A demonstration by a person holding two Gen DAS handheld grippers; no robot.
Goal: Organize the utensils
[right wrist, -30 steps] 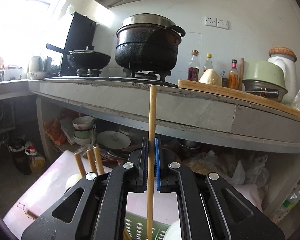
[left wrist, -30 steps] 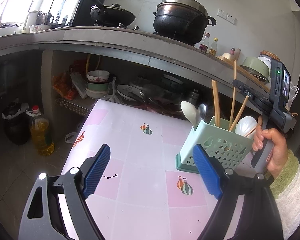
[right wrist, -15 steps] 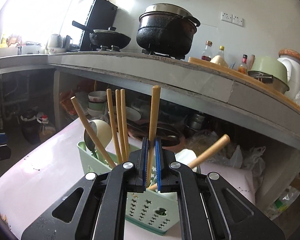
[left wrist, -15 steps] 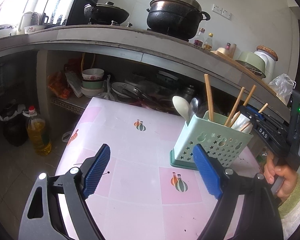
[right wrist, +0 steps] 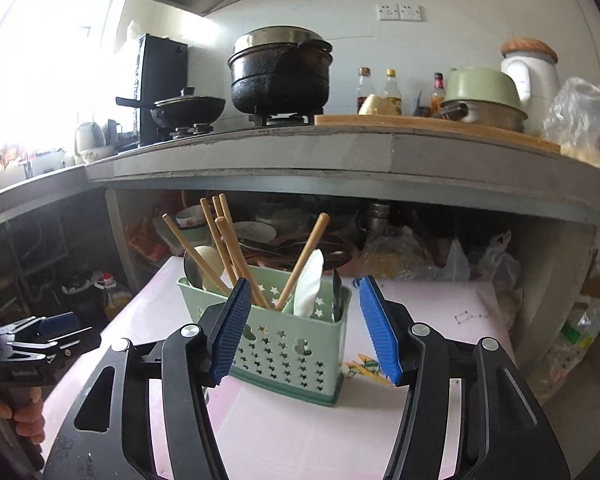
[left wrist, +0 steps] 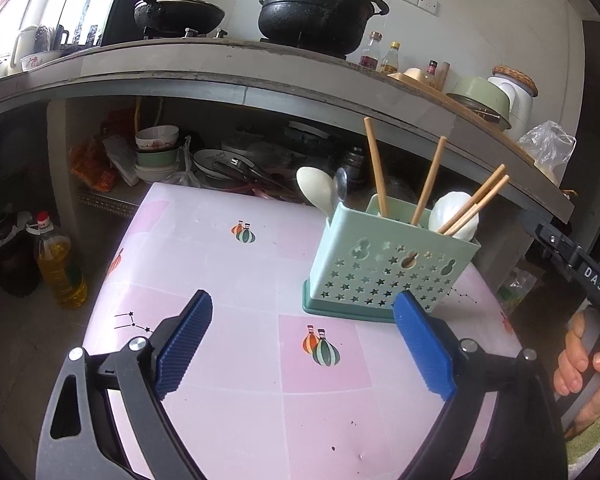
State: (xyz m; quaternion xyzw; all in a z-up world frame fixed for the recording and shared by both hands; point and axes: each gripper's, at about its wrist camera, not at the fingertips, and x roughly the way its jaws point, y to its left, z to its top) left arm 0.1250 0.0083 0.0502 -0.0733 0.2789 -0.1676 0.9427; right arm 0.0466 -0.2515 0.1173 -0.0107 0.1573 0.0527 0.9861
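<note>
Clutter crowds the dim shelf under the grey counter [right wrist: 300,152]: stacked bowls [left wrist: 156,148], plates and plastic bags sit right behind the pink table [left wrist: 228,264]. On that table stands the green utensil holder [left wrist: 384,268], right of centre in the left wrist view and dead centre in the right wrist view, with wooden chopsticks [right wrist: 224,240] leaning out of it at several angles beside a pale spoon [left wrist: 314,190] and a white scoop [right wrist: 309,284].

The right gripper [right wrist: 300,320] has just been opening; its blue pads now stand apart on either side of the holder as the camera sees it, with nothing pressed between them. The left gripper [left wrist: 300,340] is spread wide over bare tabletop at the lower middle of its frame, empty, its right pad overlapping the holder's lower corner in the picture.

A hand [left wrist: 584,372] grips a handle at the right edge of the left view. An oil bottle [left wrist: 58,268] stands on the floor at the left. Above, a black pot [right wrist: 280,76] and a wok [right wrist: 188,108] sit on the stove, with sauce bottles [right wrist: 380,86] and a green bowl [right wrist: 482,84] to the right.
</note>
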